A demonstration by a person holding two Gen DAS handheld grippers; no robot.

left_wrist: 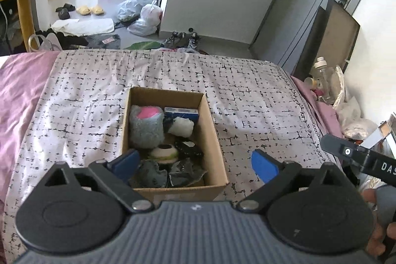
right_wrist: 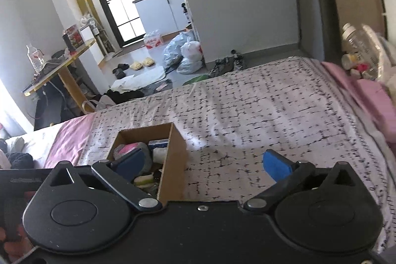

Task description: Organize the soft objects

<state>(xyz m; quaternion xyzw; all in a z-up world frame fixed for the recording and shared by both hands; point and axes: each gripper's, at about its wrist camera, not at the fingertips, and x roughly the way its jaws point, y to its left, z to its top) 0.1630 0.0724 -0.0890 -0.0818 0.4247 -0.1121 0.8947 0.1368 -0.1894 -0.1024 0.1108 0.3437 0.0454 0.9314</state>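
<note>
An open cardboard box sits on the patterned bedspread. It holds soft items: a grey plush with a pink patch, a white roll, a blue pack, a white-and-green round piece and dark cloths. My left gripper hovers above the box's near end, open, nothing between its blue pads. In the right wrist view the same box lies to the left, and my right gripper is open and empty over the box's right wall and the bedspread.
The right gripper's black arm and a hand show at the left view's right edge. Pink bedding lies at the left. Bottles and bags crowd the bed's right side. Beyond the bed are plastic bags, shoes and a yellow-legged table.
</note>
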